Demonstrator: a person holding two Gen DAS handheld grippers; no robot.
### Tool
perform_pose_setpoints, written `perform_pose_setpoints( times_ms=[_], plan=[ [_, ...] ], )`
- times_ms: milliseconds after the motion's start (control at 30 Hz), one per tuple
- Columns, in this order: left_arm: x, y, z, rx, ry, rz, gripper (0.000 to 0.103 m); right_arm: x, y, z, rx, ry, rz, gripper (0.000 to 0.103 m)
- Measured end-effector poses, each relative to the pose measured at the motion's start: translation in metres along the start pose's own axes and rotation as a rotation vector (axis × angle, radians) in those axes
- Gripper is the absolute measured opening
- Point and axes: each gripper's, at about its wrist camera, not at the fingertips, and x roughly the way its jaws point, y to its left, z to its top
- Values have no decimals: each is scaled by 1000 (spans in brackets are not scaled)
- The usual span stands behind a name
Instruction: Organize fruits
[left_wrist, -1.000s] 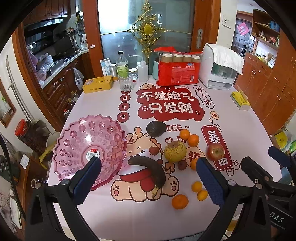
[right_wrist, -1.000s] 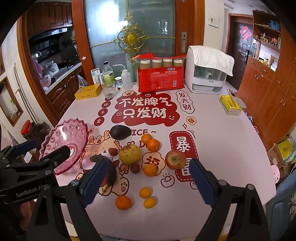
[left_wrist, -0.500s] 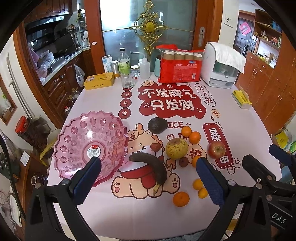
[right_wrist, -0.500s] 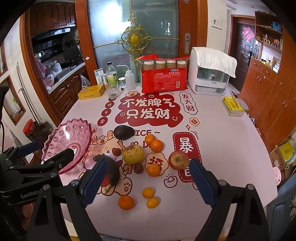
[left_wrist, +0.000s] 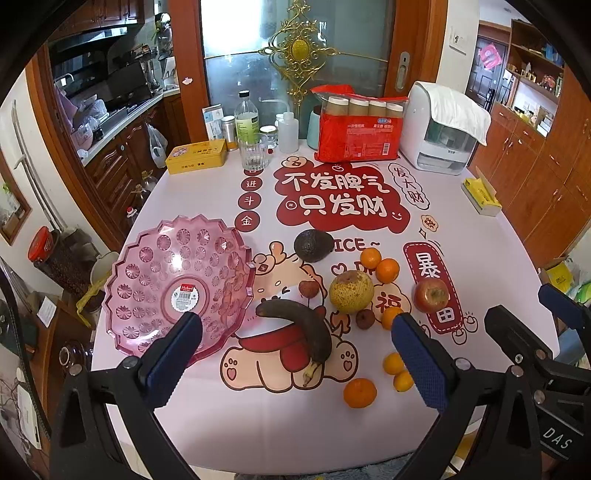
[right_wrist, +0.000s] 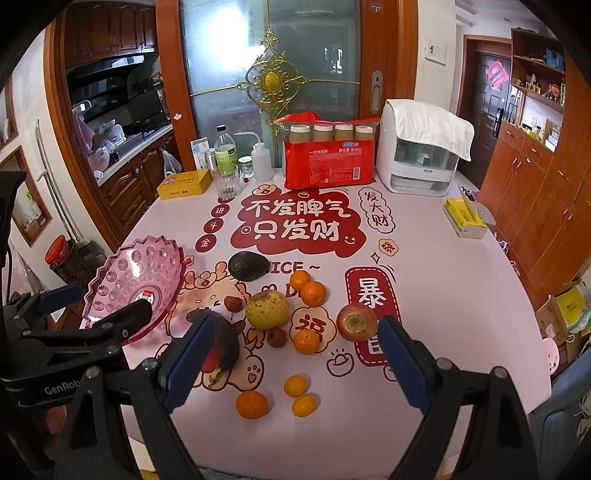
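A pink plastic fruit bowl (left_wrist: 177, 284) (right_wrist: 122, 284) stands empty at the table's left. Loose fruit lies to its right: a dark banana (left_wrist: 306, 328) (right_wrist: 225, 339), an avocado (left_wrist: 313, 245) (right_wrist: 248, 266), a spotted yellow pear (left_wrist: 351, 291) (right_wrist: 266, 309), a red apple (left_wrist: 430, 295) (right_wrist: 356, 322), several small oranges (left_wrist: 360, 392) (right_wrist: 252, 404) and two lychees (left_wrist: 308, 288). My left gripper (left_wrist: 295, 354) is open and empty, above the near table edge. My right gripper (right_wrist: 295, 362) is open and empty, also near the front edge.
At the back stand a yellow tin (left_wrist: 196, 156), a glass (left_wrist: 253, 156), bottles (left_wrist: 246, 120), a red cup pack (left_wrist: 357, 129) and a white appliance (left_wrist: 439, 129). A yellow box (left_wrist: 480, 192) lies at the right edge. Wooden cabinets flank the table.
Both cameras have risen and pulled back slightly, so the table shows a little lower in view. No fruit has moved and both grippers stay open.
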Motion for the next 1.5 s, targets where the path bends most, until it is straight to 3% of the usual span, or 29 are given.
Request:
perform_pose_setpoints(
  times_ms=[633,1500],
  plan=[
    [1,2,-4,5,2,-1,102,-2,-2,-2,16,4,-1,90],
    [17,48,-19,71,57,-27,102,9,22,-36,143,7,-46,90]
  ],
)
